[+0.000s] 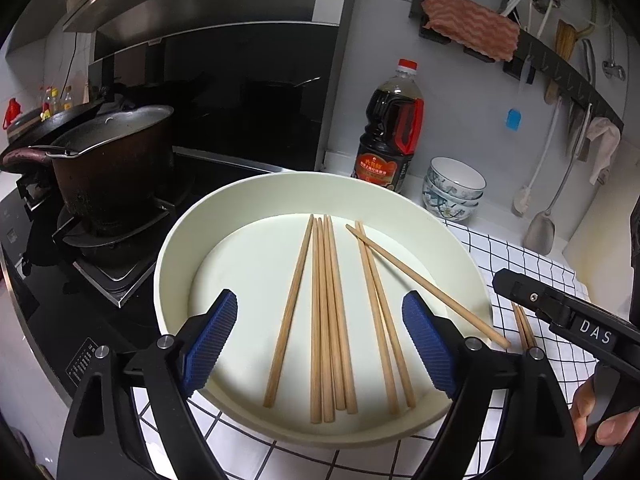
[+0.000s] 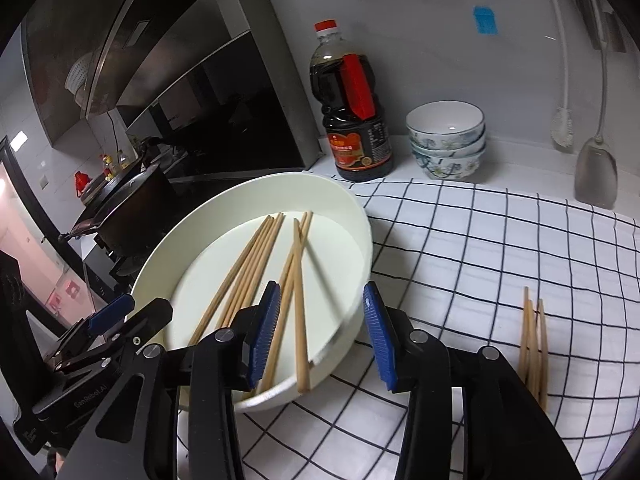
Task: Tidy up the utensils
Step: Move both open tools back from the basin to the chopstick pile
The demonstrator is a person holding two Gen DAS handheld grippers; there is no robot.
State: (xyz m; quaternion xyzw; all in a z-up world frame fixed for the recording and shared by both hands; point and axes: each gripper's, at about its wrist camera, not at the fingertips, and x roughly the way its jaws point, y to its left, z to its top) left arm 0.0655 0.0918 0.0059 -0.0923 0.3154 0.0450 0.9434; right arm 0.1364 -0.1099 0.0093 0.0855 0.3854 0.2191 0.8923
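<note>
A wide cream basin (image 1: 280, 184) sits on a checked cloth and holds several wooden chopsticks (image 1: 328, 312) lying lengthwise. One chopstick (image 1: 432, 288) slants across with its end over the right rim. My left gripper (image 1: 320, 344) is open above the near part of the basin, its blue pads well apart and touching nothing. My right gripper (image 2: 322, 336) hangs open over the basin's (image 2: 352, 208) right rim. The slanted chopstick (image 2: 301, 312) lies below the gap, clear of both pads. A few more chopsticks (image 2: 534, 344) lie together on the cloth to the right.
A dark sauce bottle (image 1: 390, 128) and stacked patterned bowls (image 1: 454, 190) stand behind the basin by the wall. A pot (image 1: 112, 160) sits on the stove to the left. A spatula (image 2: 596, 176) hangs at the right. The checked cloth (image 2: 480, 240) covers the counter.
</note>
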